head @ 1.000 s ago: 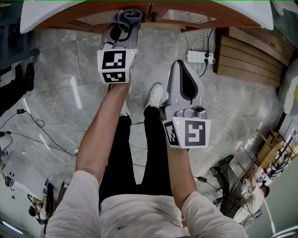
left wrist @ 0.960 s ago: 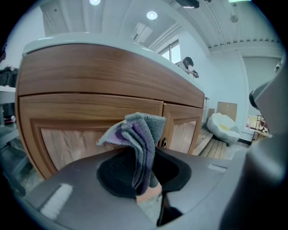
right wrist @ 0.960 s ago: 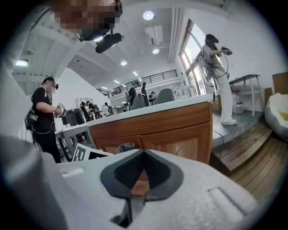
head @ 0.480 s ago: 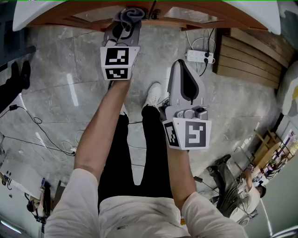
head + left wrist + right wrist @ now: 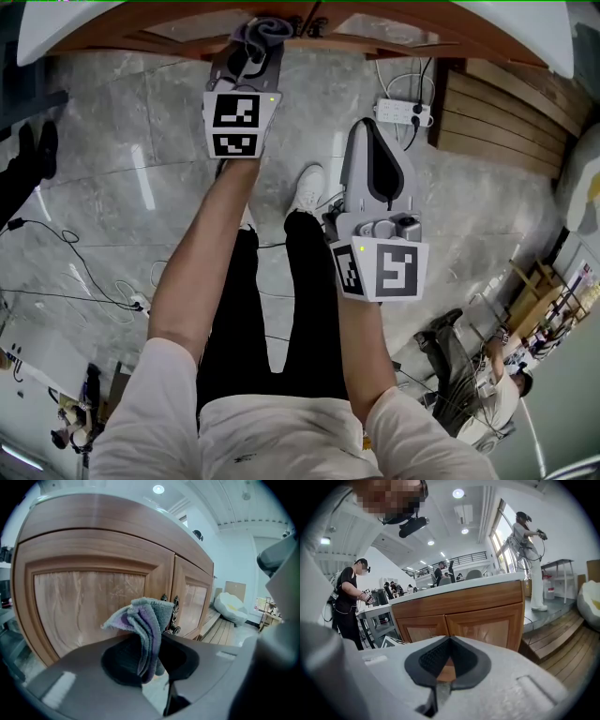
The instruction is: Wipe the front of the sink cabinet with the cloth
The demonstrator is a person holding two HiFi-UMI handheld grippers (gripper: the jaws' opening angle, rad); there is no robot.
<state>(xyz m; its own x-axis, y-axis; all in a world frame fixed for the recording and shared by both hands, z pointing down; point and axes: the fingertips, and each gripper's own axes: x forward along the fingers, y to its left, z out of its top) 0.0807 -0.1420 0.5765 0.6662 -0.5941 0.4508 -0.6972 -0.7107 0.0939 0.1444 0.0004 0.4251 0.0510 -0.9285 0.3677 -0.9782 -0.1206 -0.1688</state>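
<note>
A folded grey-and-purple cloth sticks out of my left gripper, which is shut on it. The cloth's end is close to the wooden cabinet front, near the seam between the two doors and beside the dark ornate handles; whether it touches the wood is unclear. My right gripper hangs lower and to the right, away from the cabinet, jaws shut on nothing.
A white countertop rim overhangs the cabinet. A white power strip with cables lies on the marble floor beside a wooden step. More cables trail at left. The person's shoe stands below the cabinet. Other people stand in the background.
My left gripper with the cloth has edged slightly up and right toward the cabinet's door seam. The right gripper has hardly moved.
</note>
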